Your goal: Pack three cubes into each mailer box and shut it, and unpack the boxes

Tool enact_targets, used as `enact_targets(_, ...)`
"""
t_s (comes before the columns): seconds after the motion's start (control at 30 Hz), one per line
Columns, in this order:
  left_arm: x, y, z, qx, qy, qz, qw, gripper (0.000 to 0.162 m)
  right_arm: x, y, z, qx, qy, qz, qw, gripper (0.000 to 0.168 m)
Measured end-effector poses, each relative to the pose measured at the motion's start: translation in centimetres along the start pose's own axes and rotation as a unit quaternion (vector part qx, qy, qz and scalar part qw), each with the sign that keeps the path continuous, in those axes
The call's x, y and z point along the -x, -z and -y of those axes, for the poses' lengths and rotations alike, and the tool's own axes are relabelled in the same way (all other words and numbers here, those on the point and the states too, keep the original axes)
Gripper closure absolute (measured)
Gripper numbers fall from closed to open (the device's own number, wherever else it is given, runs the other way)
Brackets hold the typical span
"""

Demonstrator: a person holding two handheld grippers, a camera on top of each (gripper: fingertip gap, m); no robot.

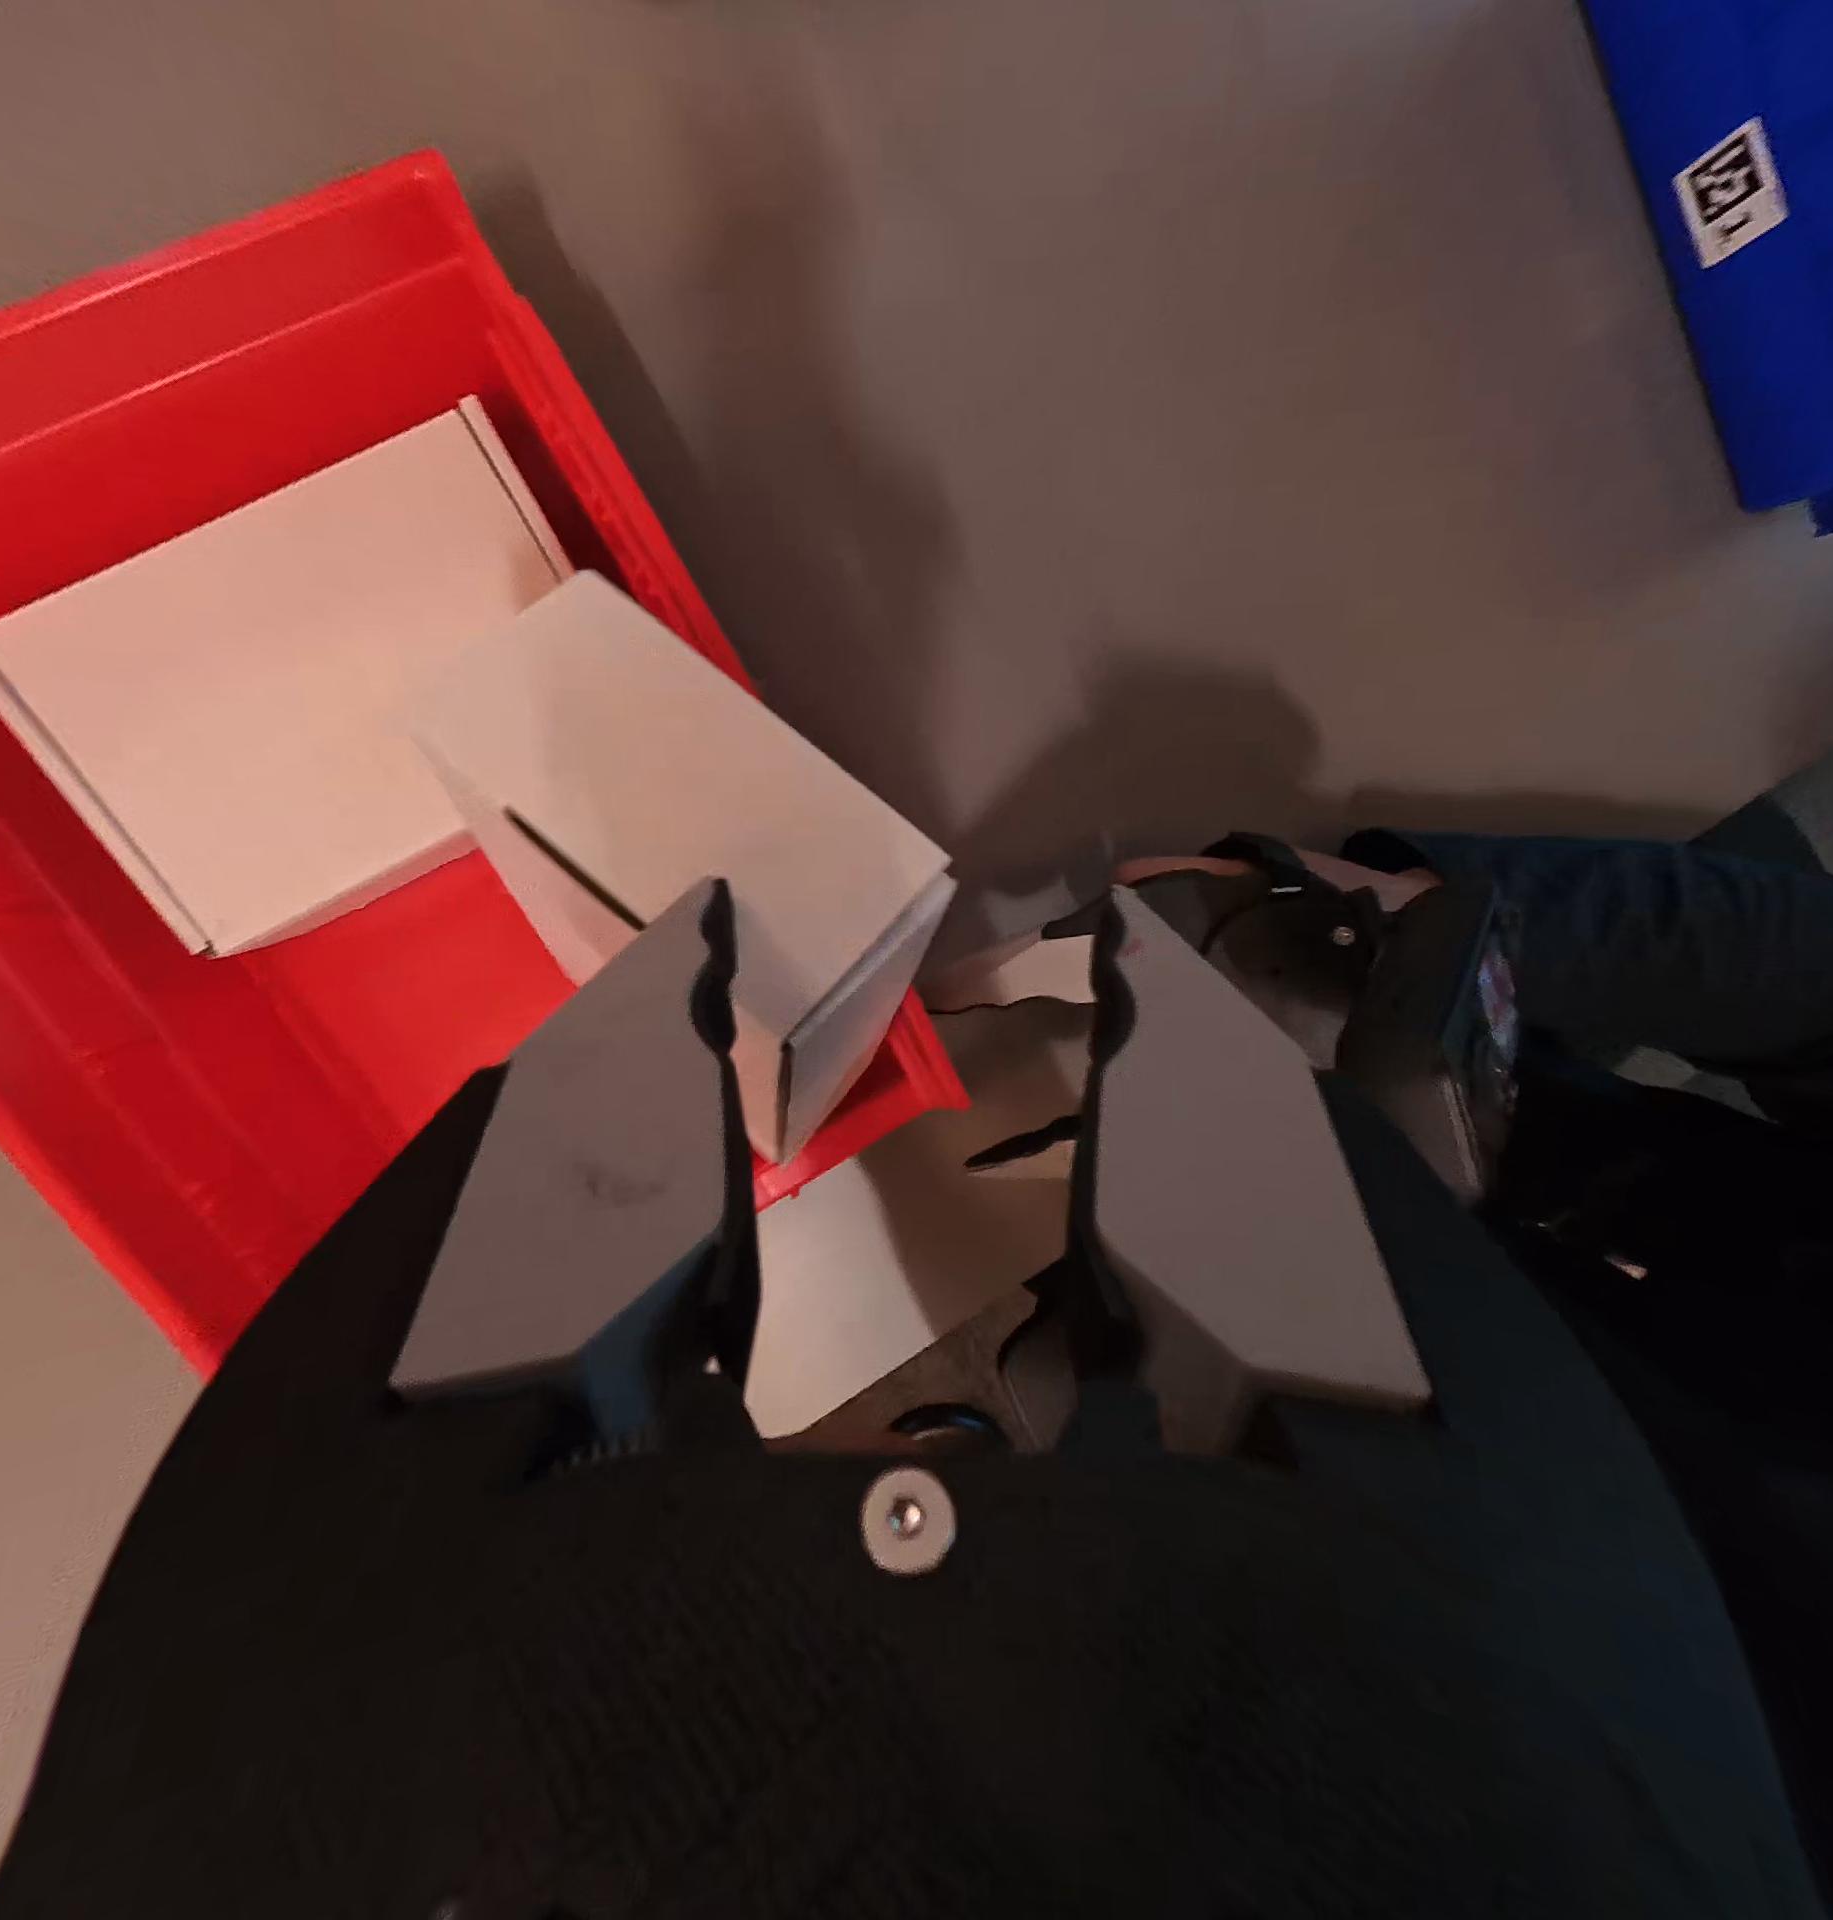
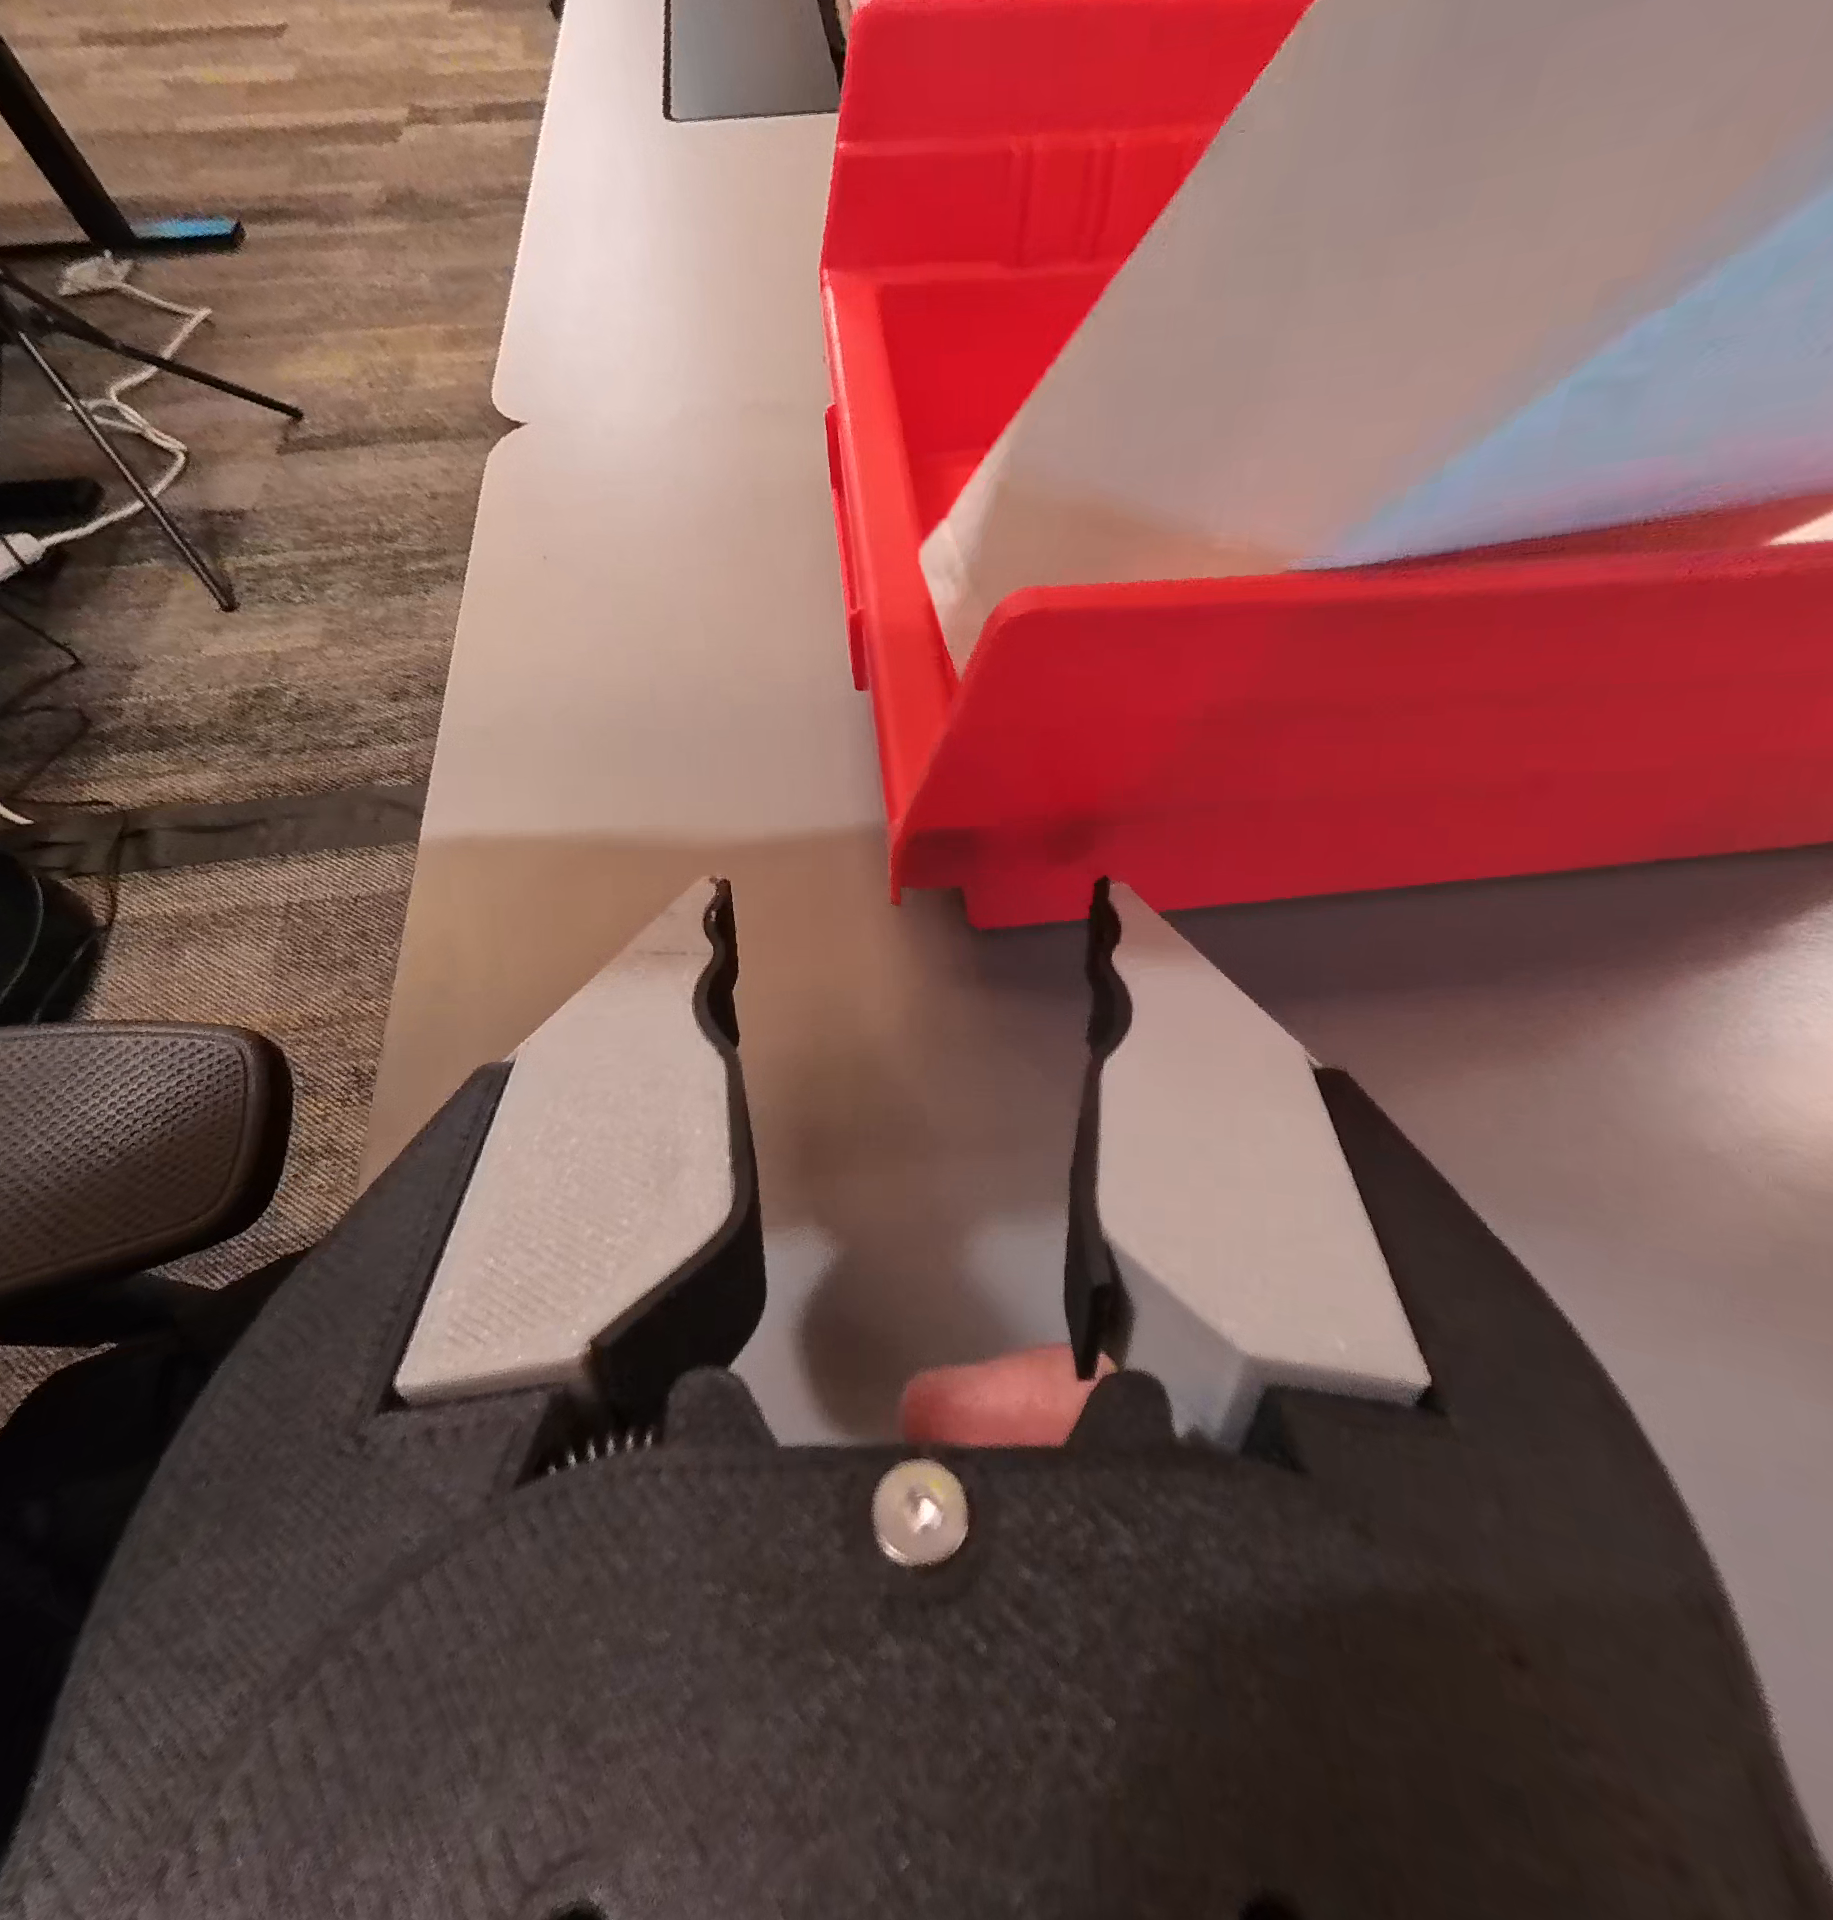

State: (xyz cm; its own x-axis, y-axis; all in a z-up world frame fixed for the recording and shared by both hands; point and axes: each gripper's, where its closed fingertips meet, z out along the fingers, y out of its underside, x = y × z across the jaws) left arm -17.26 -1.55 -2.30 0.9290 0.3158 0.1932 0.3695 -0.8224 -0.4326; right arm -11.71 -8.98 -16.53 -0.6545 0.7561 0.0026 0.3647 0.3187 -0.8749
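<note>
Risk here sits with the tilted box: it leans half out of the red bin, one corner over the bin's near rim, propped on the flat box lying closed inside. A nudge from either tool could likely tip it onto the table or slide it back crooked, and if cubes are inside they would shift; no cubes show in either view. Left gripper hovers above that corner with its jaws spread and nothing between them, so a grab made now at the edge might catch only thin cardboard and fold it. Right gripper is also spread and empty, low over the table, its tips just short of the bin wall; pushing forward would likely shove the whole bin rather than reach a box. From there the tilted box rises over the rim like a white slab, and the wall blocks a direct reach. A blue bin lies well apart at the far right. Floor, cables and a chair lie beyond the table edge.
</note>
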Motion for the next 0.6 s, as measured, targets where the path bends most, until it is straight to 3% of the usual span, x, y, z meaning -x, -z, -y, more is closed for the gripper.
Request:
enact_targets(0.13,-0.6,-0.7,-0.5,-0.005,0.007,-0.026,1.0,0.126,-0.5,0.7,0.5,-0.013,-0.009,-0.003,1.0,0.101)
enact_targets(0.27,-0.7,-1.0,-0.3,-0.032,0.008,-0.034,0.999,0.129,-1.2,1.5,0.7,-0.027,-0.029,-0.001,0.999,0.101)
enact_targets(0.43,-1.7,-1.0,-0.1,-0.078,0.011,-0.054,0.995,0.109,-2.0,2.0,0.9,-0.035,-0.041,-0.007,0.999,0.101)
enact_targets(0.53,-2.4,-0.6,-0.1,-0.094,0.003,-0.042,0.995,0.077,-2.4,2.5,1.0,-0.039,-0.043,-0.012,0.998,0.099)
enact_targets(0.6,-2.2,0.1,0.0,-0.107,-0.007,-0.011,0.994,0.071,-2.9,3.0,1.3,-0.047,-0.044,-0.019,0.998,0.098)
